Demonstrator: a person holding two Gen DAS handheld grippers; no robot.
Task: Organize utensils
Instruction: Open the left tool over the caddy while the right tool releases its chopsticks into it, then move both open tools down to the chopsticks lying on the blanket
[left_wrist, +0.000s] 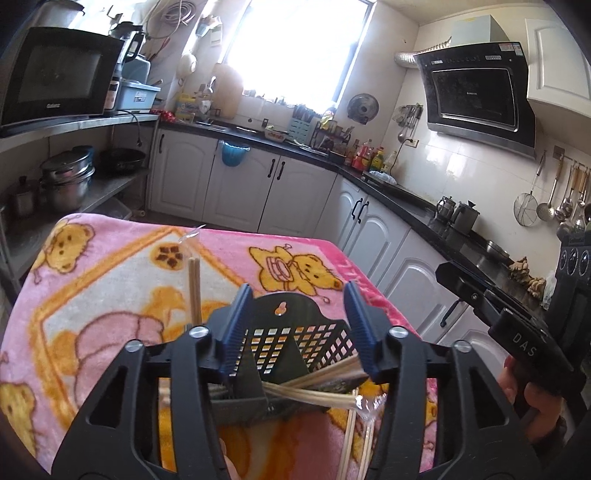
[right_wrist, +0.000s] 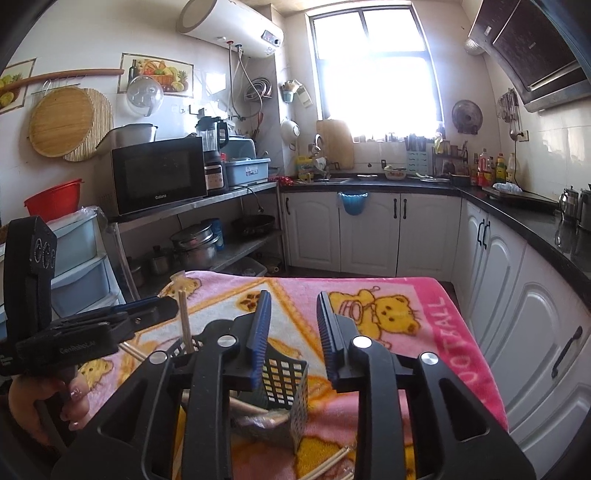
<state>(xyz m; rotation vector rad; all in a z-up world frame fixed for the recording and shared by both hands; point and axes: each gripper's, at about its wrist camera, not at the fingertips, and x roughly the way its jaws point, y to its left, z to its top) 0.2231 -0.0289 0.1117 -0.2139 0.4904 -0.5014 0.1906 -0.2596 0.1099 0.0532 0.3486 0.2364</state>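
Nearest to me, the left gripper (left_wrist: 299, 325) is standing about half open over a black basket (left_wrist: 295, 343), and its pads are pressing on nothing. The right gripper (right_wrist: 293, 339) is standing open more narrowly, also holding nothing. The basket is resting on a pink blanket (left_wrist: 110, 280) with yellow bears. Wrapped chopsticks (left_wrist: 317, 391) are leaning across the basket, one pair (left_wrist: 194, 291) is standing upright in it, and more (left_wrist: 354, 443) are lying just beside it. Behind, white cabinets (right_wrist: 369, 229) are running along the wall.
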